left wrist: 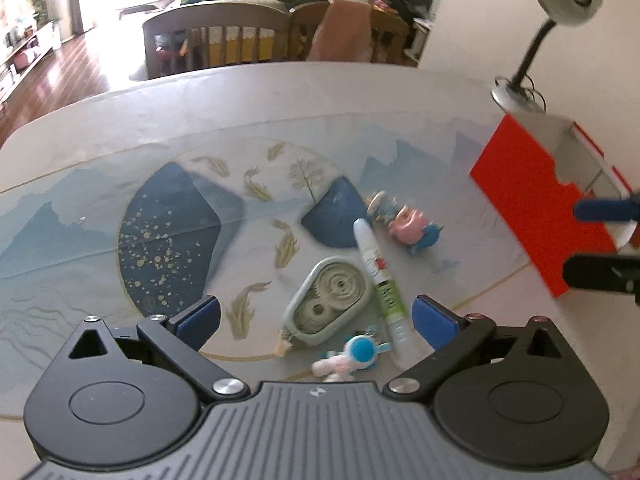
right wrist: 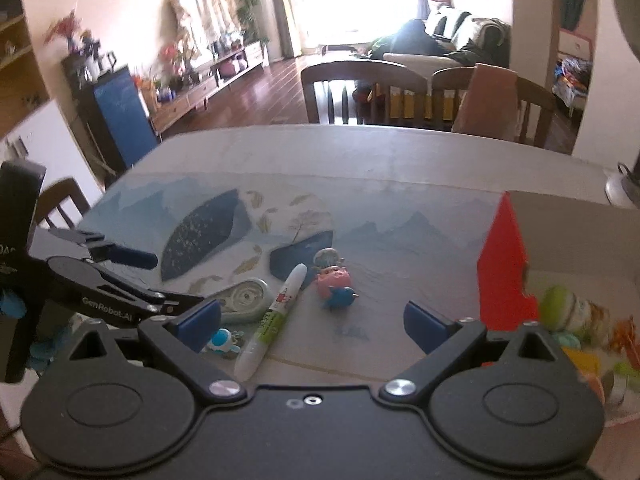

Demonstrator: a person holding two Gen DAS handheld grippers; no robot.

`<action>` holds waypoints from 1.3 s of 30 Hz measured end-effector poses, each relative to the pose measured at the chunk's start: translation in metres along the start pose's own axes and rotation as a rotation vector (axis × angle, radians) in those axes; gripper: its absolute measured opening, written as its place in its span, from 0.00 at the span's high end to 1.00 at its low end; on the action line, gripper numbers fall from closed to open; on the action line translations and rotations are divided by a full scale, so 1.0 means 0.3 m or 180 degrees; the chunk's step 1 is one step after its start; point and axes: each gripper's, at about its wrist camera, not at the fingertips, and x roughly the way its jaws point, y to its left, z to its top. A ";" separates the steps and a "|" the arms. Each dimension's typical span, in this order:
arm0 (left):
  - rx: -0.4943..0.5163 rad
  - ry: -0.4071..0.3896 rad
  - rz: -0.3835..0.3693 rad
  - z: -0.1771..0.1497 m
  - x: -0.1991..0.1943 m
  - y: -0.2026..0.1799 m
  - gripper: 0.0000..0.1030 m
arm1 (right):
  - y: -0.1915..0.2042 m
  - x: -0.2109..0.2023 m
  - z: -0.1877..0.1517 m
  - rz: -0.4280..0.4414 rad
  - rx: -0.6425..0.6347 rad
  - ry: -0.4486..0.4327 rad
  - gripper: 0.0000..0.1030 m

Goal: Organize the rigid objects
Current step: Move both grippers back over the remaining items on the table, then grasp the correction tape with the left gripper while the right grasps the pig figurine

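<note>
My left gripper (left wrist: 316, 316) is open and empty, above a pale green correction tape dispenser (left wrist: 326, 304), a white and green marker (left wrist: 382, 276) and a small white and blue astronaut toy (left wrist: 352, 358). A pink pig figure (left wrist: 412, 228) and a small round toy (left wrist: 380, 204) lie farther off. My right gripper (right wrist: 312, 320) is open and empty, with the marker (right wrist: 274, 318) and pig figure (right wrist: 334, 282) ahead of it. The red box (right wrist: 504, 268) at its right holds several toys.
The table has a blue landscape-print mat (left wrist: 180, 216). A desk lamp (left wrist: 560, 12) stands at the back right behind the red box (left wrist: 532, 200). Wooden chairs (right wrist: 360, 88) line the far table edge. The left gripper's fingers (right wrist: 124, 256) show at the left of the right wrist view.
</note>
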 end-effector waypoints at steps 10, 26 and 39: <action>0.0227 0.0132 -0.0049 0.010 0.129 0.028 0.00 | -0.045 0.174 0.021 -0.0150 0.0049 0.0272 0.12; 0.0467 0.0185 0.0016 0.013 0.233 -0.002 0.01 | -0.068 0.337 0.052 -0.0146 0.0002 0.0454 0.25; 0.0622 0.0025 0.0093 0.000 0.242 -0.024 0.24 | -0.092 0.425 0.055 -0.0115 0.0109 0.0576 0.48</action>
